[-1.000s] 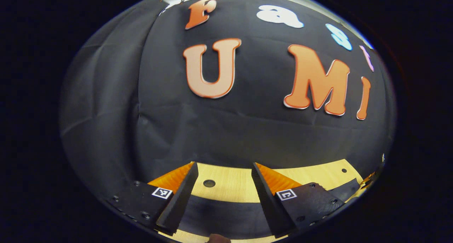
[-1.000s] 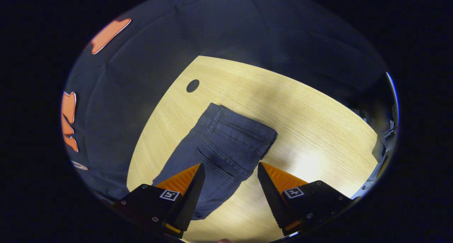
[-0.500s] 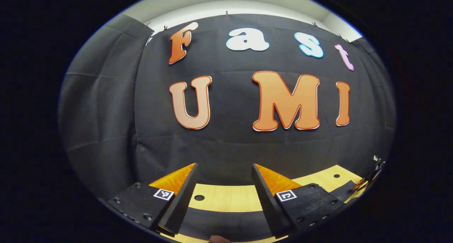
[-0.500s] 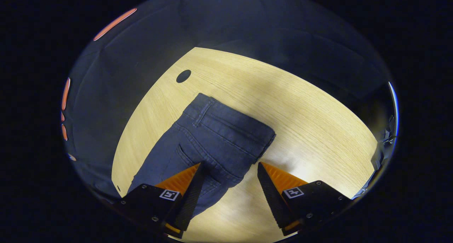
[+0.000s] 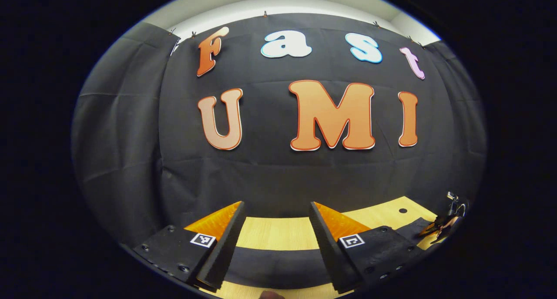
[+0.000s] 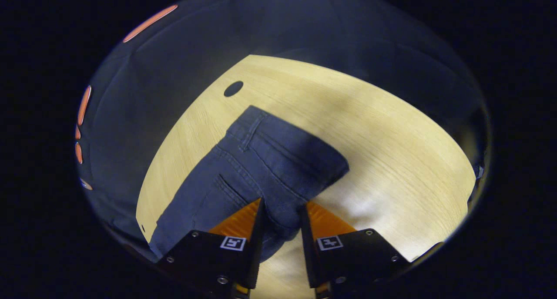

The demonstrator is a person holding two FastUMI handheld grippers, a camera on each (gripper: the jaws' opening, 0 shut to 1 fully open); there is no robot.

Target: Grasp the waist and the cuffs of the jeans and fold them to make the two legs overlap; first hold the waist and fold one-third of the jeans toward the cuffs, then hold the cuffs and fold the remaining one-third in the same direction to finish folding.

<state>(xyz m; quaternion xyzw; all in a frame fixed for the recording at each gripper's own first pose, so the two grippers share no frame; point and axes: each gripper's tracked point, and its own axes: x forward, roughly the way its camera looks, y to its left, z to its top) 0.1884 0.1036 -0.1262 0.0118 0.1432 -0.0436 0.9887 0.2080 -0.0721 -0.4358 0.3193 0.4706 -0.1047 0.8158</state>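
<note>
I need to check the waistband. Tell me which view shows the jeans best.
The right gripper view: the jeans lie on the wooden table, waistband and back pocket plain, between the right tool fingers. The left gripper view gives just a dark strip, perhaps denim.

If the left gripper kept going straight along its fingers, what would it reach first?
Probably the black cloth wall: the open left gripper points level over the table, nothing between. Depth is uncertain.
</note>
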